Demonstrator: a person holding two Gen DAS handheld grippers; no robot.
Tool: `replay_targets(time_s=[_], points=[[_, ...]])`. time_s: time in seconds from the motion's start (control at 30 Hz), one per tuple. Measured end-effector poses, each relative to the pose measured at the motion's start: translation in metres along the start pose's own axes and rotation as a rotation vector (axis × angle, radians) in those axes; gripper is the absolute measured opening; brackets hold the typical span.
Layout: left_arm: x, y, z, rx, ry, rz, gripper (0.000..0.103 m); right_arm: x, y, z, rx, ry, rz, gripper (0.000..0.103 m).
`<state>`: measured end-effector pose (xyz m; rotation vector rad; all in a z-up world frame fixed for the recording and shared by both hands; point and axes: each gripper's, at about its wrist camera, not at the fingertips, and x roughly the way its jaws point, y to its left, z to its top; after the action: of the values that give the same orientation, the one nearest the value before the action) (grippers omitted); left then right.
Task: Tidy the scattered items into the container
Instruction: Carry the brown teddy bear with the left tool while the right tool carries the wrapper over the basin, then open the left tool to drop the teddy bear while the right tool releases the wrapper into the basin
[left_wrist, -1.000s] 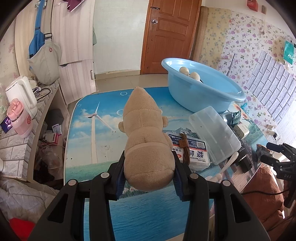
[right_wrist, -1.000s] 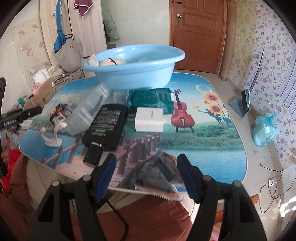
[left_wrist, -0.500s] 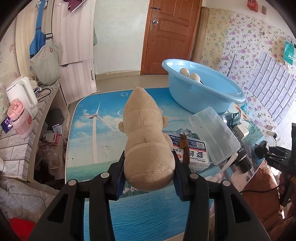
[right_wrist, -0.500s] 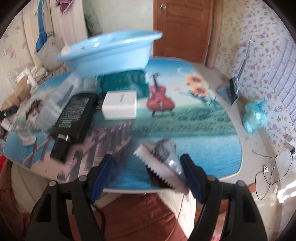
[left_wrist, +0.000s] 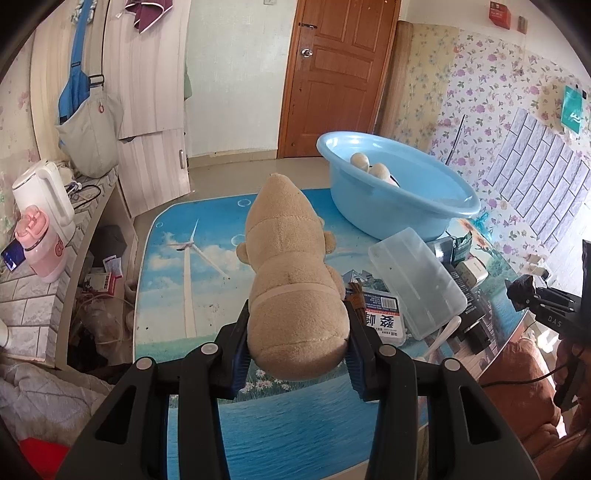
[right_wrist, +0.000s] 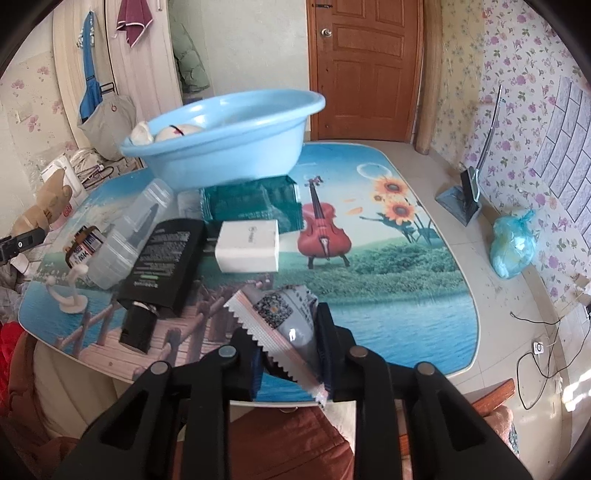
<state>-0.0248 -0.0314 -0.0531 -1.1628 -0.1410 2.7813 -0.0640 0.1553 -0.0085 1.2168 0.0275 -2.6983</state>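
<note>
Table (right_wrist: 388, 306) with printed top fills both views; its near rim runs just under the right gripper (right_wrist: 291, 354), and its far half around the violin print lies bare, with floor beyond on the right. In the left wrist view the windmill side of the table (left_wrist: 177, 295) is also bare, floor showing past its far rim toward the door (left_wrist: 340, 74). Blue basin (right_wrist: 229, 144) sits at the far middle of the table, pale round things inside near its rim, and its base rests on the clutter; in the left wrist view the basin (left_wrist: 391, 199) stands ahead and to the right of the toy. Clutter packs the strip between basin and near rim: clear box (right_wrist: 129, 240), black pack (right_wrist: 162, 266), green packet (right_wrist: 255, 206), white box (right_wrist: 249, 251), white hook (right_wrist: 68, 295). Left gripper (left_wrist: 295, 354) is pinched on the tan toy (left_wrist: 291, 280), held above the table with its head pointing away. Right gripper is closed on a grey sachet (right_wrist: 284, 321) with a zigzag edge, at the near rim. Half a second ago the sachet lay loose between wide jaws; now they have clamped it. The toy grip and the left view are unchanged.
</note>
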Motion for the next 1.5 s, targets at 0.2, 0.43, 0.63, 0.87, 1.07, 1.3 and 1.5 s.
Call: replay_targets(time_s=[0.2,0.43,0.63,0.87,1.07,1.3,1.5], points=[[-0.004,-0.006,0.009,0.012,-0.016,-0.014,0.042,-0.014,0.003,0.017,0.023,-0.05,0.043,0.024],[-0.01,-0.019,0.027,0.039,-0.054,-0.041,0.042,-0.035,0.02,0.048,-0.015,-0.15,0.095,0.024],[-0.01,-0.031,0.043,0.058,-0.074,-0.064,0.042,-0.04,0.035,0.07,-0.039,-0.203,0.145,0.024],[0.003,-0.049,0.062,0.086,-0.075,-0.095,0.042,-0.038,0.047,0.091,-0.058,-0.235,0.189,0.024],[0.021,-0.066,0.08,0.12,-0.067,-0.119,0.042,-0.026,0.049,0.108,-0.066,-0.245,0.203,0.024],[0.043,-0.086,0.1,0.154,-0.052,-0.135,0.042,-0.006,0.042,0.118,-0.054,-0.233,0.217,0.024],[0.067,-0.103,0.117,0.192,-0.041,-0.157,0.043,0.012,0.033,0.125,-0.041,-0.212,0.222,0.024]])
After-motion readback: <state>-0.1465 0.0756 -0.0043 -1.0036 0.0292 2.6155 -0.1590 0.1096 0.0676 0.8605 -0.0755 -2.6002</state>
